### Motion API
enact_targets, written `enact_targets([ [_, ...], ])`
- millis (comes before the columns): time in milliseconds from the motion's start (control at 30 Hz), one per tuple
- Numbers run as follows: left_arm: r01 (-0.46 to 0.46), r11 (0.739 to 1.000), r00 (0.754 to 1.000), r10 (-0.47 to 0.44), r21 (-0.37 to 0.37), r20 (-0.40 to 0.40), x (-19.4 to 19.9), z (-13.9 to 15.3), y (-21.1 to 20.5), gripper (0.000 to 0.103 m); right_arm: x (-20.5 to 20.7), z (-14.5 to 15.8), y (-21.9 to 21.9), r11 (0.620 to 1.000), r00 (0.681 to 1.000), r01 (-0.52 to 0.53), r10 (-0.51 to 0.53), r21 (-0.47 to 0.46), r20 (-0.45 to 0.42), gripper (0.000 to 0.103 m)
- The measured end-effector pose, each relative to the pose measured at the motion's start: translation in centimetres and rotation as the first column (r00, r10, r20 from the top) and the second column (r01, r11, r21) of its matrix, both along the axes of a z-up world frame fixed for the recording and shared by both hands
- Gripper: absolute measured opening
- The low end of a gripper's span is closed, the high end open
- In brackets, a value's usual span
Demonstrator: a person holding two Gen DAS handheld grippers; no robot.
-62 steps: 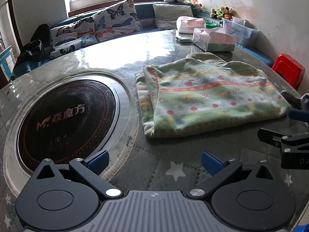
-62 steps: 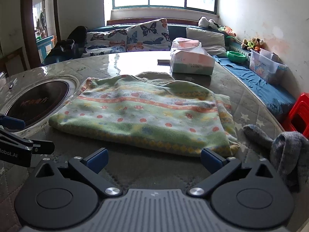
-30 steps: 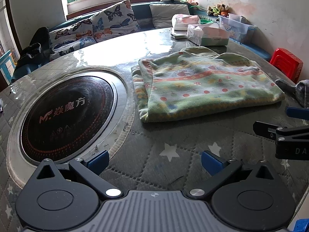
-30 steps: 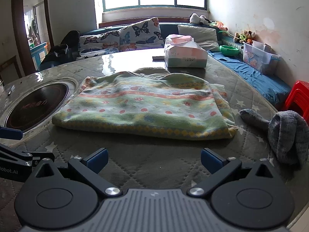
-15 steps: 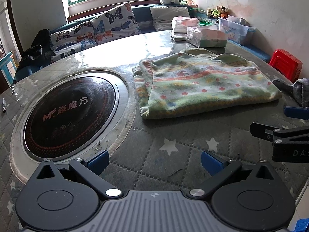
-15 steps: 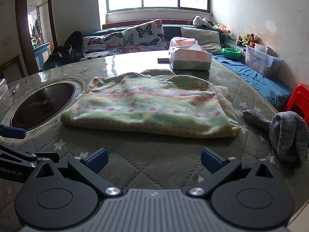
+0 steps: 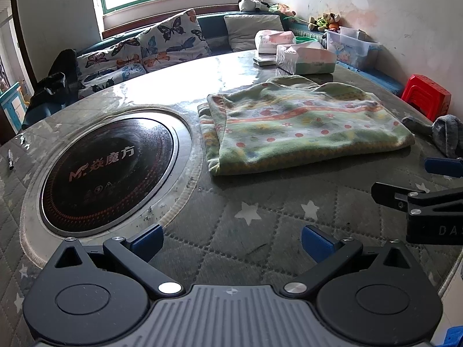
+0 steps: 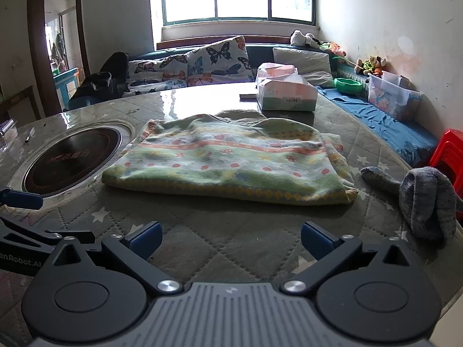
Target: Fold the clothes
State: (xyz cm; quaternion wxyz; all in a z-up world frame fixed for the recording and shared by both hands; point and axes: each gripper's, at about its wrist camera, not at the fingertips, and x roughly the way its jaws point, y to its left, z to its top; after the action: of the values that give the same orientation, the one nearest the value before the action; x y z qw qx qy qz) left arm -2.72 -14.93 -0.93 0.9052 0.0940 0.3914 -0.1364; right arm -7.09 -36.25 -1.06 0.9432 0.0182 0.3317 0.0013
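Note:
A green patterned garment (image 7: 301, 127) lies folded flat on the quilted round table (image 7: 260, 225); it also shows in the right wrist view (image 8: 231, 162). My left gripper (image 7: 231, 241) is open and empty, held above the table's near edge, well short of the garment. My right gripper (image 8: 230, 238) is open and empty, also back from the garment's near edge. The right gripper shows at the right of the left wrist view (image 7: 416, 182), and the left gripper shows at the left of the right wrist view (image 8: 26, 217).
A round black hotplate (image 7: 107, 170) is set in the table left of the garment. A grey knitted piece (image 8: 425, 199) lies at the table's right edge. Tissue packs (image 8: 285, 92) stand behind the garment. A red stool (image 7: 425, 92) stands at right, a cushioned bench (image 8: 202, 63) behind.
Both grippers have drawn back toward the table's near edge and away from the garment, staying open. The garment has not moved.

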Motion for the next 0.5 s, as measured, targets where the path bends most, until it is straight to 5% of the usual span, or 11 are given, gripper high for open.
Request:
enact_targets([
  [500, 0.007, 1.000, 1.000, -0.007, 0.005, 0.010, -1.00, 0.17, -0.33, 0.103, -1.02, 0.22, 0.15, 1.000, 1.000, 0.000, 0.000, 0.011, 0.016, 0.103],
])
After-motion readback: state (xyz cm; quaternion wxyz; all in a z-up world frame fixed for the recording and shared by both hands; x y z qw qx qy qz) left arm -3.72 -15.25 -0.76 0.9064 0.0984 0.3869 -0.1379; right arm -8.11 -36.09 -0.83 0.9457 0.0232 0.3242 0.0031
